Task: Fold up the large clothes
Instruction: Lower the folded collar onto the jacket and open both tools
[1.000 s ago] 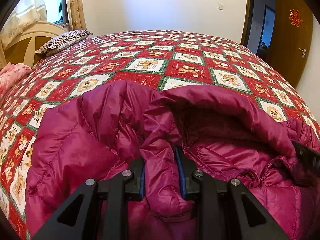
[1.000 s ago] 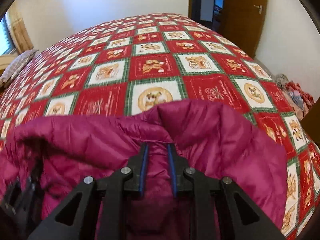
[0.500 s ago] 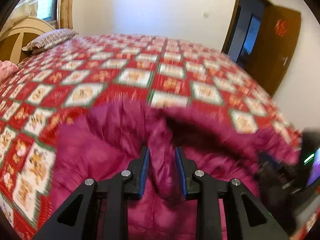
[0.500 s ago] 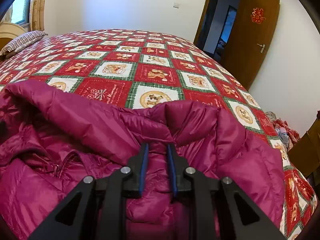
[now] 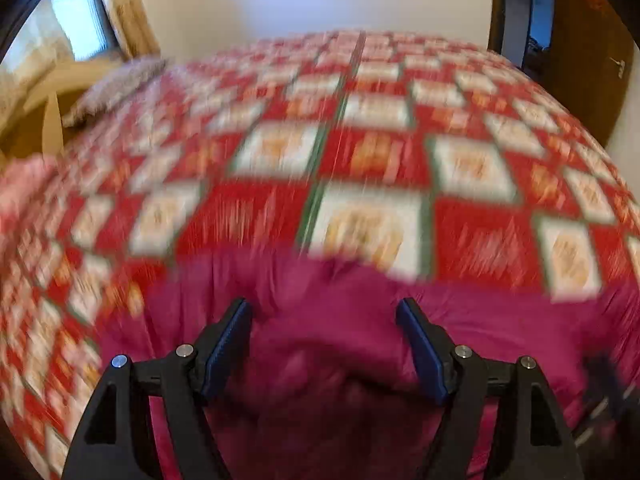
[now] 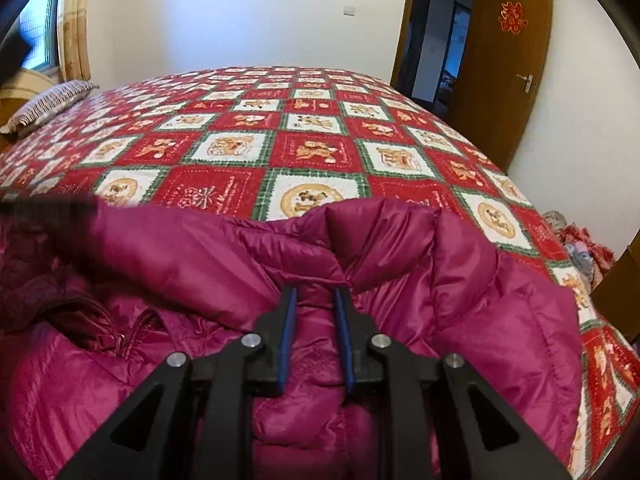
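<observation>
My left claw (image 5: 323, 312) is spreading its jaws, the blue pads well apart and clear of the fabric; the magenta quilted down jacket (image 5: 340, 360) lies loose in the gap between them, no longer pinched. That view is heavily blurred, so I cannot make out folds there. The jacket lies on the bed with the red, white and green patchwork quilt (image 5: 372, 152), at the near edge of the quilt, its far edge bunched up against the checked squares. Beyond the jacket, at the quilt's far left corner, a striped pillow (image 6: 48, 106) rests against a pale wooden headboard (image 5: 44, 92).

My right claw (image 6: 316, 300) has its jaws pressed close together, pinching a raised ridge of the jacket's puffy fabric between the blue pads. Left of that ridge the jacket's zipper and pull (image 6: 120, 336) show in a dark opening. To the right of the quilt, past its far corner, a brown wooden door (image 6: 504, 80) stands open with a red paper ornament (image 6: 513, 16) on it.
</observation>
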